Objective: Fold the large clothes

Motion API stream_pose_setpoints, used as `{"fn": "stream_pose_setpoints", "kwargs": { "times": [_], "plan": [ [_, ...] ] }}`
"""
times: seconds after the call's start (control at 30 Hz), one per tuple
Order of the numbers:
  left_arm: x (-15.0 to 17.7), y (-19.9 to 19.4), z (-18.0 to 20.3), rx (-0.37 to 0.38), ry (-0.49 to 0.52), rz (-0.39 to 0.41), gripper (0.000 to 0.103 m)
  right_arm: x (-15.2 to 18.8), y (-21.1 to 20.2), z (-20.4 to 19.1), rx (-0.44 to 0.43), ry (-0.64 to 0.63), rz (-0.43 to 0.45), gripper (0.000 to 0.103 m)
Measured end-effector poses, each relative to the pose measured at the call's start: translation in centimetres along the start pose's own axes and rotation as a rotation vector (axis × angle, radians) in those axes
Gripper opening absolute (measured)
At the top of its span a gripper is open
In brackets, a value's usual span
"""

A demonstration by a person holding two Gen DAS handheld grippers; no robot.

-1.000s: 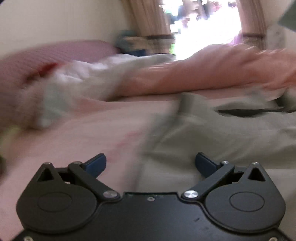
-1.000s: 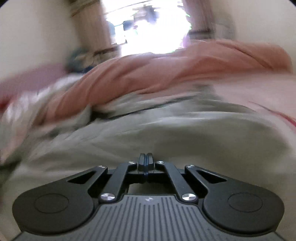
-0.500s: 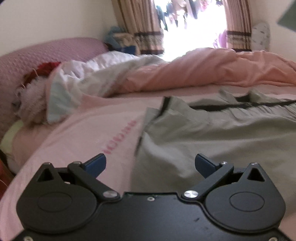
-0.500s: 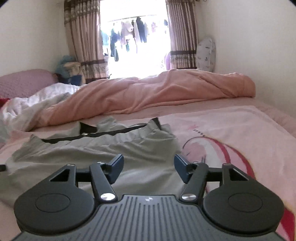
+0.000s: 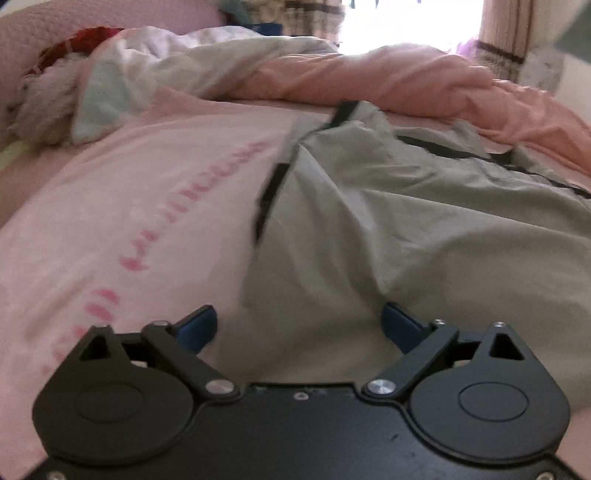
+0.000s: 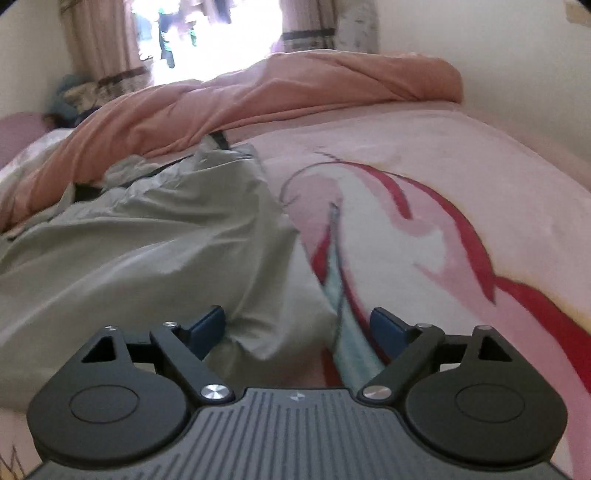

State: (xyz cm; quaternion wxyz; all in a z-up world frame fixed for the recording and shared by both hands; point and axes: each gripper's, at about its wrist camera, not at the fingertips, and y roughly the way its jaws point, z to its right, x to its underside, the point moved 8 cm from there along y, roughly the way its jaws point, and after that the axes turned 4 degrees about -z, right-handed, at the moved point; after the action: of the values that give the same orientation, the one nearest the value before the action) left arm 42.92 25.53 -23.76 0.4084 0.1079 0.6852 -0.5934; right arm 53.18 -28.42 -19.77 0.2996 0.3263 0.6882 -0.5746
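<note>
Left wrist view: the left gripper [image 5: 298,325] stands with its 2 blue fingertips [image 5: 195,328] spread wide; its jaws have just been closing a little, with nothing pinched between them. Below and between the fingertips lies the left edge of the grey-green garment [image 5: 406,236], spread over the pink blanket [image 5: 110,206]. A black strip [image 5: 269,195] runs along that edge of the garment, and another black band [image 5: 461,153] crosses its far side. Red lettering [image 5: 192,199], blurred and unreadable, is printed on the blanket just left of the garment. Beyond the garment a salmon duvet [image 5: 406,81] lies bunched across the bed, with a pale sheet [image 5: 177,70] crumpled at its left end and a bright window [image 5: 406,22] behind.

Right wrist view: the right gripper [image 6: 297,328] has its 2 fingertips [image 6: 208,326] apart; its jaws have just been opening, and no cloth is clamped between them. The right edge of the garment [image 6: 147,243] lies below the left fingertip and reaches between the 2 fingertips, wrinkled and resting on the blanket [image 6: 480,155]. A red and white printed figure [image 6: 424,236] covers the blanket to the right of the garment. Farther off, the duvet [image 6: 295,88] touches the far end of the garment, and curtains [image 6: 103,44] frame the window [image 6: 207,33].
</note>
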Motion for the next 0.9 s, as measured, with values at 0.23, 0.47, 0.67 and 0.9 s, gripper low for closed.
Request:
{"fn": "stream_pose_setpoints", "kwargs": {
  "times": [0.23,0.47,0.67,0.9],
  "plan": [
    [-2.3,-2.5,0.8,0.069,0.054,0.07,0.006,-1.8,-3.4,-2.3,-0.106,0.01,0.153,0.006],
    [-4.1,-11.8,-2.9,0.174,0.003,0.167,0.003,-1.4,-13.7,-2.8,-0.26,0.115,0.213,0.005],
    [3.4,-17.1,-6.8,0.16,0.051,0.091,0.009,8.1,-17.2,1.3,-0.185,0.204,0.075,0.006],
    [9.2,-11.0,-7.7,0.035,0.102,-0.046,0.02,11.6,-13.8,3.9,-0.053,0.257,-0.014,0.036]
  ]
}}
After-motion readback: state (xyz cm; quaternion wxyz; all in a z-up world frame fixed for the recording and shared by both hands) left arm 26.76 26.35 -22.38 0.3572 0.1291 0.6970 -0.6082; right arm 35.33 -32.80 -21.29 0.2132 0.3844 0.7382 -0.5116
